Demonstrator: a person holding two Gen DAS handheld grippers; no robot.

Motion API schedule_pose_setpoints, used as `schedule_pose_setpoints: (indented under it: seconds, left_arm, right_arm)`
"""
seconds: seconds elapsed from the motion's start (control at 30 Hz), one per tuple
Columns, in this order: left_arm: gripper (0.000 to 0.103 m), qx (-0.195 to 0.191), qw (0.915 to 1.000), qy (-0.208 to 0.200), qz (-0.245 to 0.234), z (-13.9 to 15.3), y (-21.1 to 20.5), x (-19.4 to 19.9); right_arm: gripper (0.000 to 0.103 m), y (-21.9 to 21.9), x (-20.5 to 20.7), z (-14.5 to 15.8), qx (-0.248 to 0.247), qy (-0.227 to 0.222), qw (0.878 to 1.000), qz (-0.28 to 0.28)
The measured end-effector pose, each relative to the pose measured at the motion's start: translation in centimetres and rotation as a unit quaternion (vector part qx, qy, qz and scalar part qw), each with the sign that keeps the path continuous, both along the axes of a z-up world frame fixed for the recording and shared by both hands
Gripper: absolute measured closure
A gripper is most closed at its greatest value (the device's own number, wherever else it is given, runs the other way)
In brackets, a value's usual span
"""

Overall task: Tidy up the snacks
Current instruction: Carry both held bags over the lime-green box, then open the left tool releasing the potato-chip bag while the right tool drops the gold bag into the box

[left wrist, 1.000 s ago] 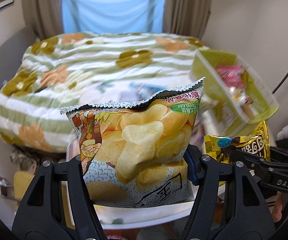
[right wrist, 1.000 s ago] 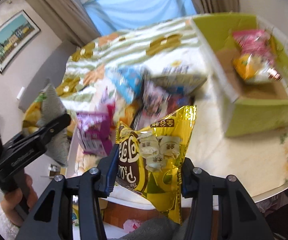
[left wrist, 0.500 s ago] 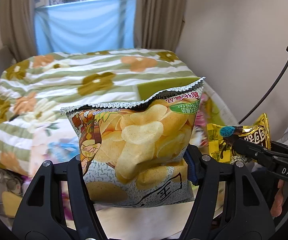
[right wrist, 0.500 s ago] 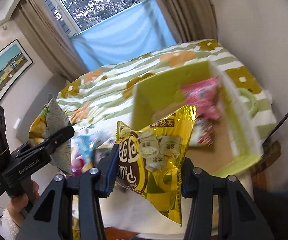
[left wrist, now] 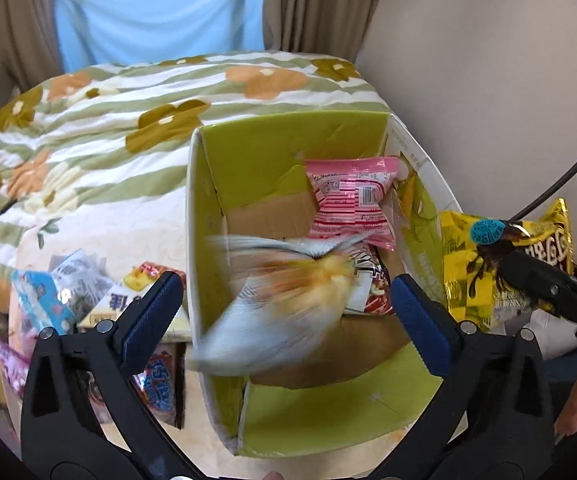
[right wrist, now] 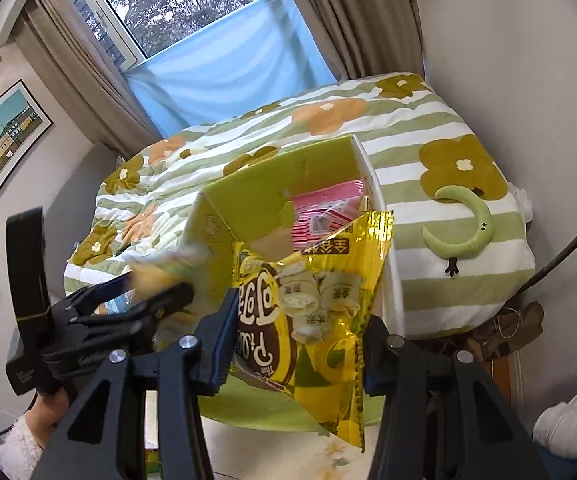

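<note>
We see our left gripper (left wrist: 286,304) w/ jaws just sprung wide apart; the chip bag (left wrist: 276,304), blurred, sits between them untouched, over the green box (left wrist: 288,152). Our right gripper (right wrist: 300,336) is clamped on a yellow snack bag (right wrist: 316,300) just beside the box. Inside the box lies a pink packet (left wrist: 352,204). More snacks (left wrist: 88,292) lie on the table (left wrist: 136,216) left of the box.

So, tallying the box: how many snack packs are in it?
3: pink pack at the back right, red-and-white pack just below it, chip bag dropping in, blurred. More may hide underneath.
</note>
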State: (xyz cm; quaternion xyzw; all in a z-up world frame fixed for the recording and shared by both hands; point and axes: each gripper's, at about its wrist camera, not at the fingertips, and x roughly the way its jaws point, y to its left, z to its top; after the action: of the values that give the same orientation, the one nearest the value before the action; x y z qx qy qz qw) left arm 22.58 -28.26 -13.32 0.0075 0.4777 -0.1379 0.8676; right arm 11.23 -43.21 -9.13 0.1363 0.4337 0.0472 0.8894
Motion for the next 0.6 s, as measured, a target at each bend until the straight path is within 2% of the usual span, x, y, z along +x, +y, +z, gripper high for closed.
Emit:
schedule_pose_setpoints:
  seconds: [0.1, 0.33, 0.6]
  left_arm:
    - [0.001, 0.009, 0.9999, 0.010, 0.007, 0.0, 0.6, -0.5]
    - [0.001, 0.036, 0.9993, 0.004, 0.010, 0.2, 2.2, -1.8]
    - [0.001, 0.051, 0.9987, -0.001, -0.008, -0.1, 2.3, -0.1]
  right_arm:
    - [0.058, -0.5, 0.3, -0.3, 0.007, 0.004, 1.000, 0.002]
    - [0.058, -0.3, 1.7, -0.8, 0.016, 0.013, 1.000, 0.012]
    - [0.057, 1.5, 5.3, -1.1, 0.018, 0.015, 1.000, 0.014]
